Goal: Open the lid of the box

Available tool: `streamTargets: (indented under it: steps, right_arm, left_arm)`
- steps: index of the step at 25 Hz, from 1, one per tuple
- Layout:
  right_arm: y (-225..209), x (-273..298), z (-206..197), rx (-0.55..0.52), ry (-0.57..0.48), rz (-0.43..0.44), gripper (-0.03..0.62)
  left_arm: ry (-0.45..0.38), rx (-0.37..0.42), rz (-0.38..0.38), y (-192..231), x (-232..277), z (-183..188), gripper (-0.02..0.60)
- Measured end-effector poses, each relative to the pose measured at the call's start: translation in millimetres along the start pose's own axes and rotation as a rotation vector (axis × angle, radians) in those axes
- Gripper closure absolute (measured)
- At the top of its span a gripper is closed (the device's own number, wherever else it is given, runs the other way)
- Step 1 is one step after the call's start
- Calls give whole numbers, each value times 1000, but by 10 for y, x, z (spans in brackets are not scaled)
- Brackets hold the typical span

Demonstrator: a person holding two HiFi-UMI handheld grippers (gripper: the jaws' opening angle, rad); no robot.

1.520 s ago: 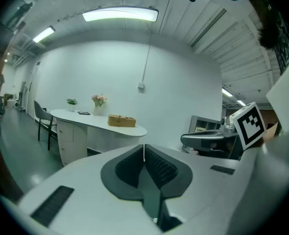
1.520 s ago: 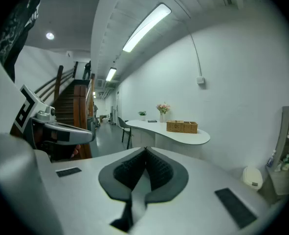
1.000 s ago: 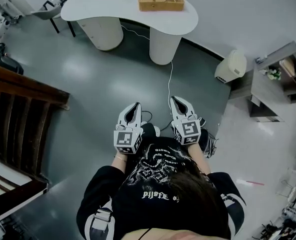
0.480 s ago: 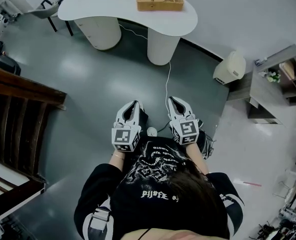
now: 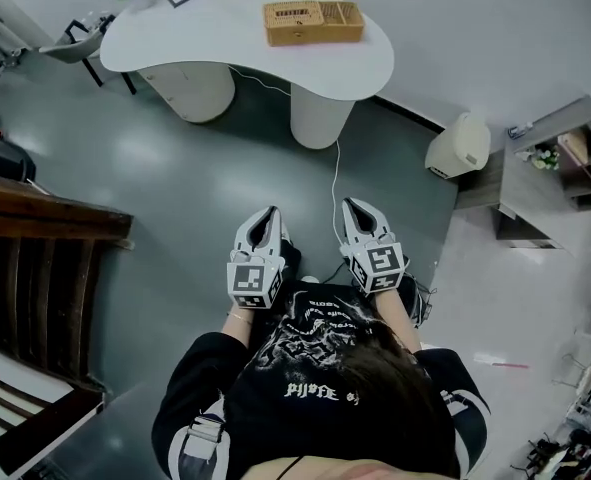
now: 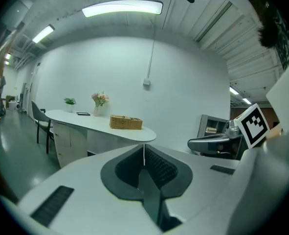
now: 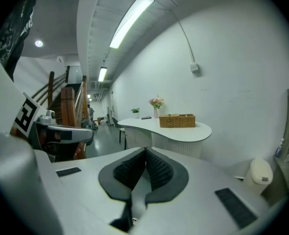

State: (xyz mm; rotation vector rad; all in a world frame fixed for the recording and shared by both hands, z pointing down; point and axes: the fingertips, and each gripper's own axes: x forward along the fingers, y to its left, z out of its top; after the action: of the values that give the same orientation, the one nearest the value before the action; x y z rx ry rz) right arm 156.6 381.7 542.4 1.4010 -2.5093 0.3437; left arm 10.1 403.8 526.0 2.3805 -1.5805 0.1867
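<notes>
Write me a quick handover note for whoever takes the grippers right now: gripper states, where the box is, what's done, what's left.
Left gripper: jaws shut, nothing between them.
Right gripper: jaws shut, also empty; the two are side by side, aimed toward the table.
Wicker box: on the white table, across the grey floor, out of reach; lid looks closed.
Done: nothing on the box yet.
Left: walk up to the table, then open the lid.

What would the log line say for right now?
stage: box untouched | left gripper: shut, empty | right gripper: shut, empty | box: on table, far from both grippers
</notes>
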Motion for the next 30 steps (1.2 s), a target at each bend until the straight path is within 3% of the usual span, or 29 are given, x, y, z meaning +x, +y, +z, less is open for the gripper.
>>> streamTargets:
  steps: [17, 21, 30]
  right_arm:
    - [-159, 1319, 681, -8, -11, -129, 568]
    - [-121, 1434, 675, 78, -20, -136, 568]
    - [-208, 1625, 607, 133, -5, -138, 568]
  left_arm:
    - [-36, -26, -107, 1237, 1035, 553, 557]
    - [-24, -13, -128, 1356, 1111, 605, 557]
    - [19, -32, -179, 1371, 1270, 524, 556]
